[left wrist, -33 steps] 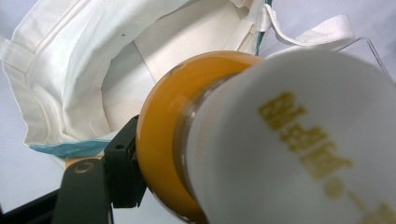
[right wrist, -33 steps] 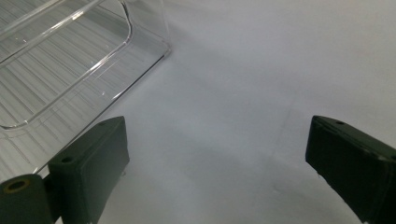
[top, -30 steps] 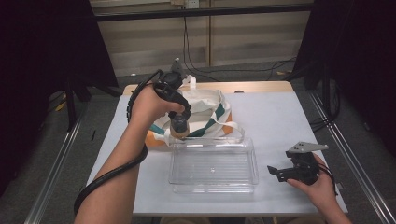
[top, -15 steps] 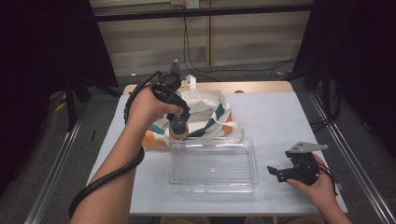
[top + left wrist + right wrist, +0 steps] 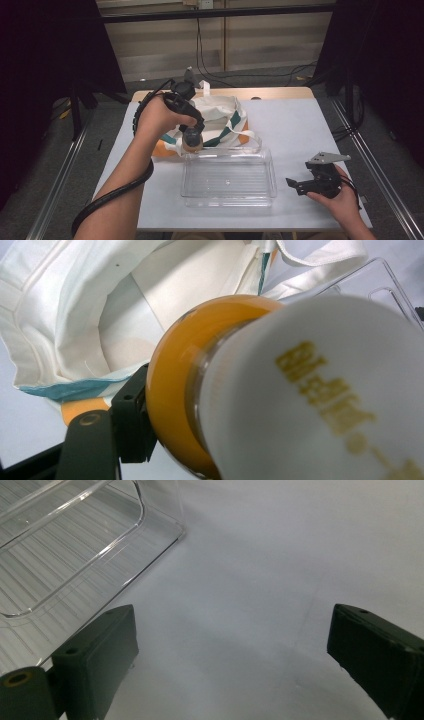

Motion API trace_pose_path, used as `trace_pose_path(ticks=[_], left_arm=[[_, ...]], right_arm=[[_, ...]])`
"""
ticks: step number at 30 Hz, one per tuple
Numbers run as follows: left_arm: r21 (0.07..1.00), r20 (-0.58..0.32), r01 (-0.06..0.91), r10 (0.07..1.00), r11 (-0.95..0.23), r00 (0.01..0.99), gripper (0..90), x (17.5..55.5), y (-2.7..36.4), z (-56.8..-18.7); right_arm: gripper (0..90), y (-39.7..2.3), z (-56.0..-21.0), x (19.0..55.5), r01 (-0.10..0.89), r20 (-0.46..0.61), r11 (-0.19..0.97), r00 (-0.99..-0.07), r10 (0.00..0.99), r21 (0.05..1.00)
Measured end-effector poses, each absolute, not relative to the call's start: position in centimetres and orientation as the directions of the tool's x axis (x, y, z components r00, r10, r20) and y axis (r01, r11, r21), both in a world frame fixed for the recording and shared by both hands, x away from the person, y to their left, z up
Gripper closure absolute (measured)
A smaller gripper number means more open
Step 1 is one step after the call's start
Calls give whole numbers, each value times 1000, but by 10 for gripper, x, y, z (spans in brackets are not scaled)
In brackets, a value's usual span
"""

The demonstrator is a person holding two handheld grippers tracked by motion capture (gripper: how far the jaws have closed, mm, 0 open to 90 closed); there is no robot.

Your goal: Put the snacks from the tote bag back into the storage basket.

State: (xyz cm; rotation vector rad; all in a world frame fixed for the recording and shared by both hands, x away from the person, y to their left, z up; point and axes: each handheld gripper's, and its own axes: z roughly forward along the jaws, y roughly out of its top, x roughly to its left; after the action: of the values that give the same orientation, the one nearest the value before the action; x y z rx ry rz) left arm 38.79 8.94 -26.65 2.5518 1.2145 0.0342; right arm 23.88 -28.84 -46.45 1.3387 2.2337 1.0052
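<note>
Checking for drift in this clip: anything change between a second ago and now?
No visible change. The left tool stays shut on the orange bottle with the white cap, held between the cloth bag and the clear tray. The right tool stays open and idle on the table, right of the tray.

One orange bottle [image 5: 192, 141], one cloth bag [image 5: 220, 122], one clear tray [image 5: 227, 201], two tongs.

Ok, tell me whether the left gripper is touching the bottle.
Touching. In the left gripper view, the left gripper has its black jaw pressed against the orange bottle, which sits clamped just above the tote bag.
</note>
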Motion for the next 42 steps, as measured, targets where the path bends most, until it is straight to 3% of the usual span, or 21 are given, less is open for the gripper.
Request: trace_pose_path(ticks=[42], left_arm=[[269,-136,754,752,-599,645,300,381,92,-284]], right_arm=[[56,-287,-465,240,621,61,306,-497,865,721]])
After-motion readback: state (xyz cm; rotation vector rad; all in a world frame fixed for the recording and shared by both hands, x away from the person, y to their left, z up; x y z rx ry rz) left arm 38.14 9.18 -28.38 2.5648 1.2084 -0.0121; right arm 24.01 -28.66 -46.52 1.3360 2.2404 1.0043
